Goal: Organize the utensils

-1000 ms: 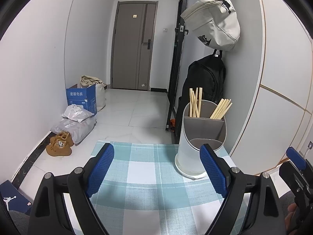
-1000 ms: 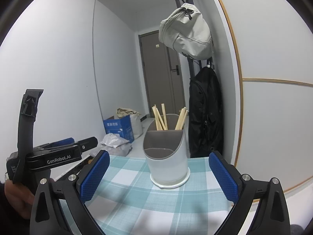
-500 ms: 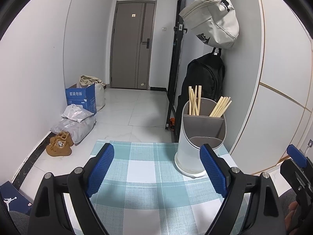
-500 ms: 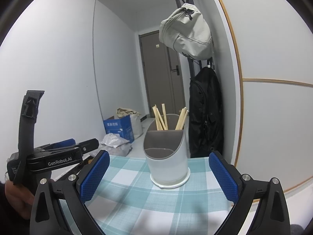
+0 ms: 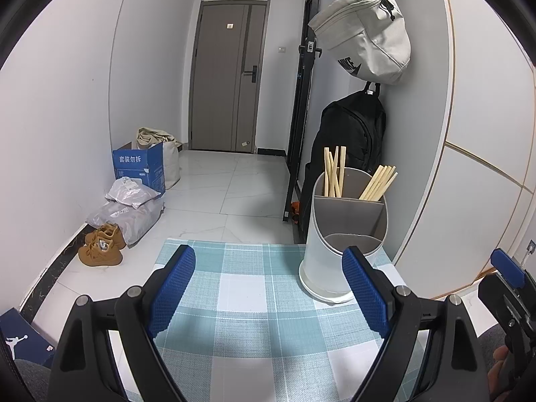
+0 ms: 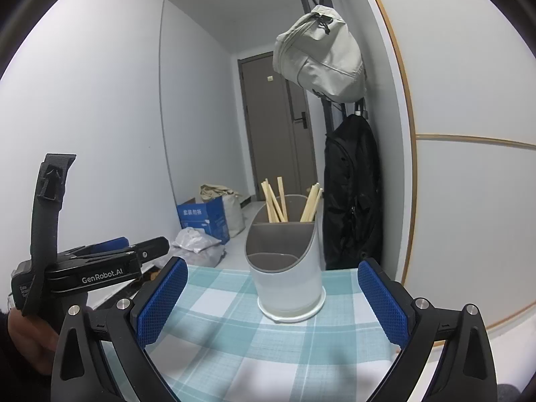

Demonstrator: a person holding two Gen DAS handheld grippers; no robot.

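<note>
Hovering over the checked cloth (image 5: 254,305) with both grippers spread wide and holding nothing: left gripper (image 5: 268,288) with its blue pads apart over bare cloth, right gripper (image 6: 271,301) likewise released and empty.

Facing the holder (image 5: 338,251), standing upright near the cloth's far right corner, close to the wall. Showing two bunches of chopsticks in its rear compartments: the left bunch (image 5: 333,174) standing nearly straight up, the right bunch (image 5: 380,182) leaning out to the right. Leaving the lower front compartment apparently empty. Finding no loose utensil on the visible cloth, so probably sitting at the very start or the very end of the task; impossible to tell which.

Turning on one relation: from the left gripper, the holder lying ahead and off to the right, partly behind the right-hand finger; from the right gripper, the holder (image 6: 284,268) sitting almost dead ahead, framed between both pads. Judging the right hand better lined up for any reach, needing only a forward push, the left needing a swing rightward first.

Noting the long axis of the chopsticks (image 6: 276,201) running up and down, so a pinch likely calling for a level squeeze across the sticks from above the rim, then a lift straight up. Risking a tipped holder if a finger catches the rim.
</note>
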